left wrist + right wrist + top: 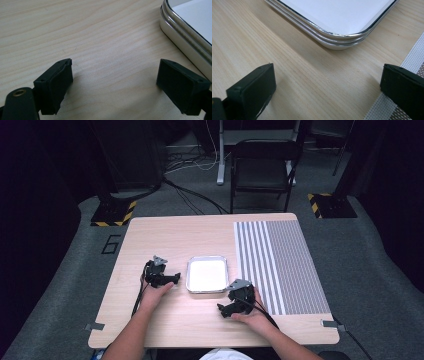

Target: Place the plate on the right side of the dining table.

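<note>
Item: metal tray, shallow, rounded corners, white inside, nothing in it; it lies on the wooden table between my two grippers, just left of the striped mat. Left gripper: resting on the table just left of the tray, jaws wide apart, holding nothing; in the left gripper view the tray's rolled rim sits at upper right, off the line between the jaws. Right gripper: near the tray's front right corner, jaws spread wide, empty; in the right gripper view that corner lies ahead, roughly centred, apart from the pads, with the mat's edge under the right jaw. Step in hand, as I judge it: taking the tray by its rim. Handling note: I would turn the left gripper toward the rim, bring one pad over and one under the lip, close both evenly, and lift level, since the rim looks thin and slick.
</note>
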The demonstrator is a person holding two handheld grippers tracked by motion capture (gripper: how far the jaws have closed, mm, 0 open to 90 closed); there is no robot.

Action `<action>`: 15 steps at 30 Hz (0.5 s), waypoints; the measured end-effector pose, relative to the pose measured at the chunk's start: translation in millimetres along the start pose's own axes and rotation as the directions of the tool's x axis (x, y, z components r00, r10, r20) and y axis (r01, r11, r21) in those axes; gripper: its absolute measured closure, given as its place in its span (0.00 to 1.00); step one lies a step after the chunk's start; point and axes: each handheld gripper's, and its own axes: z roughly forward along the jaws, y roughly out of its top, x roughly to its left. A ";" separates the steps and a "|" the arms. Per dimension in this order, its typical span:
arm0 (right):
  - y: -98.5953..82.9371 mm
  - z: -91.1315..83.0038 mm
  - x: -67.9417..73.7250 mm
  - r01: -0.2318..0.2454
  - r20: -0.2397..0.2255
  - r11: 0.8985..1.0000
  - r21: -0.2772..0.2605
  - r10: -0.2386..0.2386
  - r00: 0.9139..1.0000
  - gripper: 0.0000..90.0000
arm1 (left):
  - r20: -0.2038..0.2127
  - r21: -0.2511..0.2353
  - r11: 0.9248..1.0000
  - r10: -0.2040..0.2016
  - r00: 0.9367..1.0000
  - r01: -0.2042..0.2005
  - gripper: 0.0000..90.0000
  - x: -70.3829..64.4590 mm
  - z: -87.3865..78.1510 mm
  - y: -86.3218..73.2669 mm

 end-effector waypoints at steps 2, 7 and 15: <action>-0.1 0.0 0.1 -0.002 0.000 1.000 0.000 0.002 1.000 0.00 | -0.003 0.000 1.000 -0.005 1.000 0.005 0.15 -0.8 -0.3 -0.2; -0.7 -0.6 1.4 -0.005 0.007 1.000 -0.008 0.005 1.000 0.01 | -0.005 0.012 1.000 0.002 1.000 -0.002 0.20 -2.4 -2.1 0.6; 2.0 -6.0 3.9 -0.010 0.004 1.000 0.000 0.010 1.000 0.20 | 0.011 0.038 0.999 0.012 1.000 -0.012 0.48 -4.6 -10.2 2.7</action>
